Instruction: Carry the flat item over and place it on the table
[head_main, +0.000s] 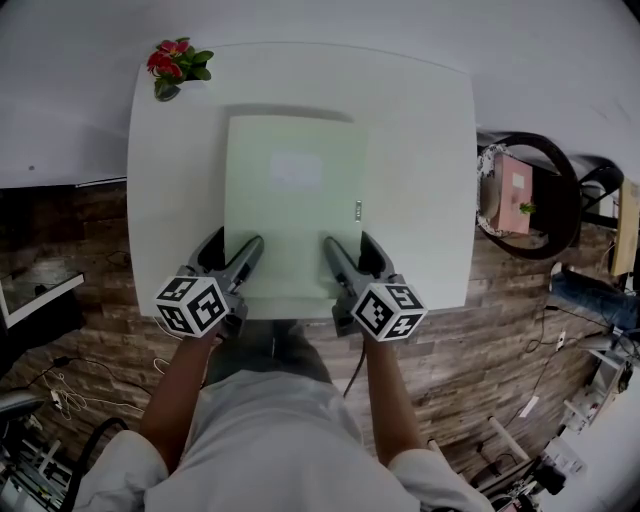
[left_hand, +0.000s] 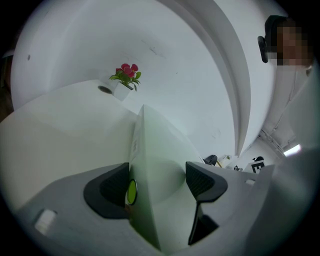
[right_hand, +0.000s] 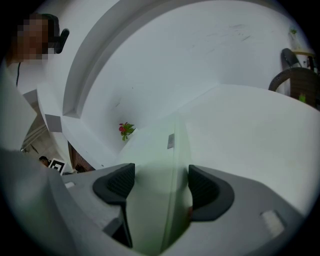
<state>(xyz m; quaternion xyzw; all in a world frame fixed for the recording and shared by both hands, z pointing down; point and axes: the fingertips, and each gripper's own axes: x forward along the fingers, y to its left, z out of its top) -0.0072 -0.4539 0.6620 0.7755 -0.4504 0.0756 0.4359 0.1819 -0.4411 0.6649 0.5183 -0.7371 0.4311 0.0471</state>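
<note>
The flat item (head_main: 295, 215) is a pale green rectangular board with a white label. It lies over the middle of the white table (head_main: 420, 150) and casts a shadow past its far edge. My left gripper (head_main: 235, 250) grips its near left corner and my right gripper (head_main: 352, 250) its near right corner. In the left gripper view the item (left_hand: 160, 165) runs edge-on between the dark pads (left_hand: 107, 190), and my left gripper (left_hand: 157, 182) is shut on it. The right gripper view shows the item (right_hand: 160, 165) filling the gap of my right gripper (right_hand: 157, 185).
A small pot of red flowers (head_main: 175, 65) stands at the table's far left corner. A dark round chair with a pink box (head_main: 530, 195) sits to the right of the table. Cables lie on the brick-patterned floor (head_main: 60, 390) at lower left.
</note>
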